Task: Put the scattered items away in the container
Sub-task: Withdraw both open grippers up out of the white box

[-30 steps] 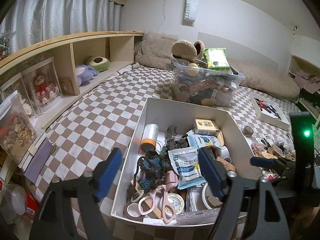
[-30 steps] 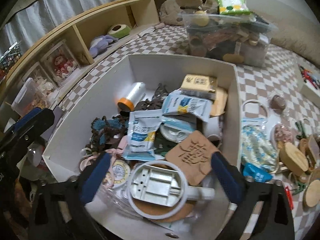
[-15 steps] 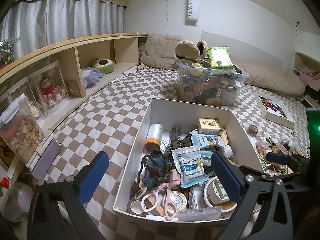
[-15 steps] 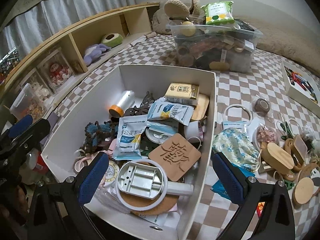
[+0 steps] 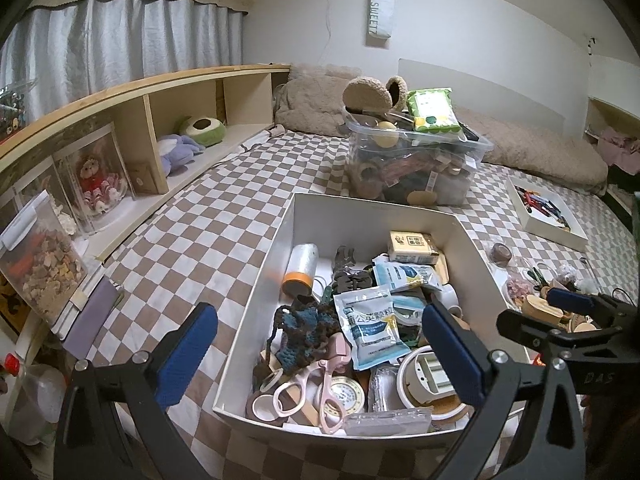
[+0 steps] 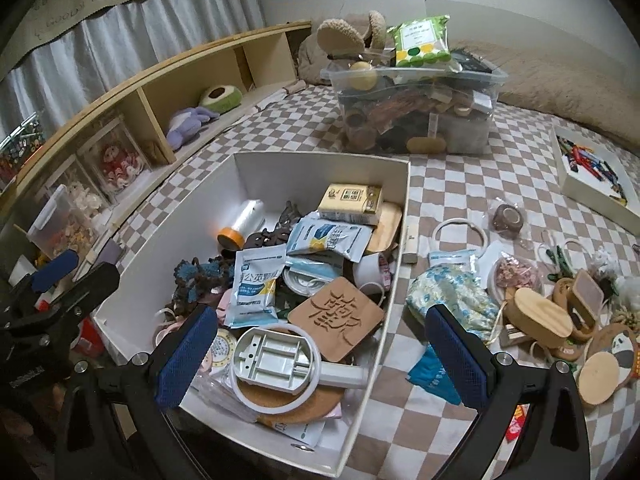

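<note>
Your left gripper [image 5: 320, 350] is spread wide and holds nothing. Your right gripper [image 6: 322, 354] is spread wide too, and nothing is between its blue pads. Both hang over the near end of the one white box [image 6: 320, 168] on the checkered bed cover [image 5: 192, 240].

Look in the box. You have two white and blue packets [image 6: 256, 286] lying near the middle, one partly on the other. One yellow carton [image 6: 350, 198] sits near the far wall. One clear roll with an orange end [image 5: 300, 266] lies by the left wall. One pair of pink scissors [image 5: 316, 390] is at the near end, and one blue knitted thing [image 5: 302, 330] is just behind it. One square wooden coaster with a carved sign [image 6: 336, 316] leans on one round white plastic thing with a handle [image 6: 276, 364].

Outside the box, to the right, things are still scattered on the cover. You can count one flowery blue pouch [image 6: 452, 296] just beside the box wall, one white ring [image 6: 460, 234], one small brown tape roll [image 6: 508, 218], one oval wooden box [image 6: 542, 316] and one panda coaster [image 6: 616, 348]. More small bits lie there, too tangled to count.

Behind the white box stands one clear tub [image 6: 416, 108], full to the top, with one green packet [image 6: 420, 38] on it. One flat white tray [image 6: 592, 184] lies far right.
</note>
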The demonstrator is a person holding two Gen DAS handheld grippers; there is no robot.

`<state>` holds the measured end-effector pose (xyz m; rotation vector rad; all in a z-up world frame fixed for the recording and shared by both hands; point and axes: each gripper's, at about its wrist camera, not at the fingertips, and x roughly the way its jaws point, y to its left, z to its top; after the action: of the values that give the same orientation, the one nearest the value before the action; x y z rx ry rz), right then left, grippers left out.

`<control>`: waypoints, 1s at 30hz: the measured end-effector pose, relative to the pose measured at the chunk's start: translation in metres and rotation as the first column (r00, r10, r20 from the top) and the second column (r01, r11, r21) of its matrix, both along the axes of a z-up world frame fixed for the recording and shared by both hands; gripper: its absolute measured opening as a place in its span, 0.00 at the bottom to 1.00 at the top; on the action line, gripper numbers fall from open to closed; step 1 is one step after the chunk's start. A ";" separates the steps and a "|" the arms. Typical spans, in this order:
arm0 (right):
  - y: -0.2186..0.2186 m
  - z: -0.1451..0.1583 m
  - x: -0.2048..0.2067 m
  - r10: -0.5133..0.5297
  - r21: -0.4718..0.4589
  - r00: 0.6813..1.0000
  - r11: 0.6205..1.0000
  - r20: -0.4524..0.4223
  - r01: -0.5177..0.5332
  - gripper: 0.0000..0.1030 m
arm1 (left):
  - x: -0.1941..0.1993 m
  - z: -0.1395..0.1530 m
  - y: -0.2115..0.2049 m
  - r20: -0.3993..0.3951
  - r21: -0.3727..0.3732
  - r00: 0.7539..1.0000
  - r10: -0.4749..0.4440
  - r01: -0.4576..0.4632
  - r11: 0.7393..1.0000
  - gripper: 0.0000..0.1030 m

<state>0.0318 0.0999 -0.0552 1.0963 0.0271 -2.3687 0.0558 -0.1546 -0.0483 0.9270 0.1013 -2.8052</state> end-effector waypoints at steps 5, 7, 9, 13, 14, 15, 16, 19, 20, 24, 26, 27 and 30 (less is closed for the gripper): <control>0.014 0.007 0.002 -0.014 0.003 1.000 1.000 -0.021 0.014 1.00 | -0.006 0.002 0.009 0.000 0.007 1.000 -0.012 0.012 1.000 1.00; 0.021 0.011 0.003 -0.031 0.010 0.999 0.999 -0.035 0.031 1.00 | -0.009 0.002 0.014 -0.001 0.008 1.000 -0.021 0.021 1.000 1.00; 0.030 0.014 0.004 -0.049 0.022 0.997 0.998 -0.052 0.050 1.00 | -0.011 0.003 0.023 -0.001 0.009 0.999 -0.036 0.036 0.999 1.00; 0.051 0.017 0.005 -0.085 0.028 0.994 0.996 -0.064 0.087 1.00 | -0.016 0.003 0.037 -0.001 0.023 0.998 -0.065 0.065 0.998 1.00; 0.057 0.018 0.005 -0.095 0.028 0.993 0.995 -0.064 0.097 1.00 | -0.018 0.002 0.042 0.001 0.028 0.997 -0.077 0.077 0.997 1.00; 0.064 0.018 0.005 -0.106 0.028 0.992 0.994 -0.066 0.108 1.00 | -0.019 0.002 0.048 0.002 0.029 0.996 -0.086 0.085 0.996 1.00; 0.070 0.019 0.005 -0.116 0.029 0.991 0.993 -0.069 0.118 1.00 | -0.020 0.002 0.053 0.002 0.028 0.996 -0.092 0.092 0.995 1.00; 0.087 0.020 0.006 -0.144 0.032 0.987 0.989 -0.074 0.147 1.00 | -0.022 0.002 0.069 -0.001 0.026 0.993 -0.117 0.117 0.993 1.00; 0.094 0.020 0.007 -0.156 0.034 0.985 0.987 -0.076 0.159 1.00 | -0.023 0.003 0.075 -0.001 0.026 0.992 -0.127 0.127 0.992 1.00; 0.119 0.022 0.008 -0.199 0.036 0.976 0.979 -0.083 0.203 1.00 | -0.027 0.005 0.095 -0.006 0.028 0.987 -0.159 0.159 0.987 1.00; 0.130 0.023 0.010 -0.217 0.034 0.972 0.975 -0.086 0.221 1.00 | -0.027 0.006 0.103 -0.009 0.032 0.986 -0.169 0.169 0.985 1.00; 0.135 0.023 0.010 -0.225 0.032 0.971 0.973 -0.087 0.228 1.00 | -0.028 0.007 0.108 -0.011 0.034 0.984 -0.176 0.176 0.984 1.00; 0.154 0.025 0.012 -0.253 0.026 0.963 0.966 -0.090 0.256 1.00 | -0.028 0.007 0.121 -0.014 0.035 0.981 -0.194 0.195 0.980 1.00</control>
<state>0.0441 0.2539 -0.0305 1.0693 -0.0421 -2.6534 0.0280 -0.0341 -0.0410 0.9793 0.0660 -2.9972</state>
